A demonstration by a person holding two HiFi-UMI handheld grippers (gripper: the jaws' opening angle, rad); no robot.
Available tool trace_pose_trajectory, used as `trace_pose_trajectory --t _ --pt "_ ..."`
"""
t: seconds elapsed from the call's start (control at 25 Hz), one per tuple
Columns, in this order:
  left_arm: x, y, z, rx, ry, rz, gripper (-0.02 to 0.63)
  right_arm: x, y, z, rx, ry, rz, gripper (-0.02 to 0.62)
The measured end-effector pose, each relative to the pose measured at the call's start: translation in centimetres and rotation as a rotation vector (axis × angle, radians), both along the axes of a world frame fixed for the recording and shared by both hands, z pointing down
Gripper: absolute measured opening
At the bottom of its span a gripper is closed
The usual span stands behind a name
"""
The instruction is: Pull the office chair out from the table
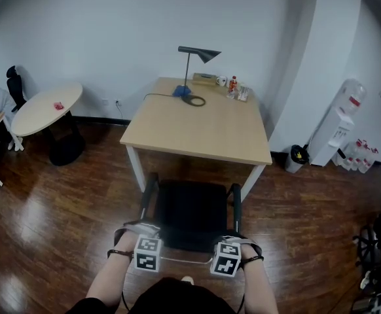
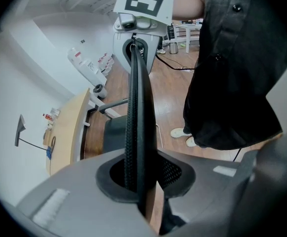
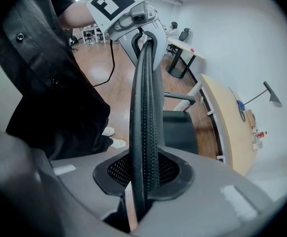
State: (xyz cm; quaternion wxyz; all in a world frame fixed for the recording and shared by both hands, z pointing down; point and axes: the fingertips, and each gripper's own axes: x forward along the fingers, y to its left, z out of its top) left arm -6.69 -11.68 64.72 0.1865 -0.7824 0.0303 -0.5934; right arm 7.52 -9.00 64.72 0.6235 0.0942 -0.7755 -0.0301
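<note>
A black office chair (image 1: 190,211) stands in front of the wooden table (image 1: 197,133), its seat just clear of the table's near edge. In the head view my left gripper (image 1: 145,241) and right gripper (image 1: 232,244) point steeply down onto the two top corners of the mesh backrest (image 1: 185,259). The left gripper view has the backrest's edge (image 2: 137,102) running up between the jaws, and my left gripper (image 2: 142,181) is shut on it. Likewise my right gripper (image 3: 144,174) is shut on the backrest rim (image 3: 146,102).
A desk lamp (image 1: 197,54), a cable and small bottles (image 1: 235,88) sit at the table's far end. A round white table (image 1: 46,106) stands left, a water dispenser (image 1: 340,126) and a bin (image 1: 298,156) right, a dark rack (image 1: 380,254) at the right edge. I stand directly behind the chair.
</note>
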Motion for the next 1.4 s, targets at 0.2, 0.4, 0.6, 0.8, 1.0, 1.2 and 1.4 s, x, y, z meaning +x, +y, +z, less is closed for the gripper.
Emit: trace_pose_trajectory --t 0.2,0.4,0.6,0.8,1.0,1.2,1.4 --pt "-0.2 2.0 0.2 -0.008 -0.001 0.007 0.066 -0.2 2.0 0.2 -0.02 -0.001 0.016 0.092" --pt "-0.5 3.2 0.0 -0.015 0.002 0.012 0.066 -0.6 3.3 0.0 -0.026 -0.001 0.028 0.094" --pt "-0.7 4.0 -0.1 -0.013 0.001 0.017 0.066 -0.7 4.1 -0.1 -0.026 -0.001 0.038 0.094" --pt "-0.9 4.9 -0.1 -0.019 0.001 0.019 0.067 -0.9 5.1 -0.1 -0.03 -0.001 0.045 0.095" --pt "-1.1 6.0 -0.1 -0.022 0.002 0.02 0.069 -1.1 6.1 -0.1 -0.03 -0.001 0.047 0.097" --pt "-1.0 7.0 -0.2 -0.026 0.007 0.021 0.069 -1.1 7.2 -0.1 -0.04 0.001 0.052 0.098" --pt "-1.2 8.0 -0.4 -0.041 0.003 0.021 0.072 -1.2 8.1 -0.3 -0.047 -0.003 0.056 0.101"
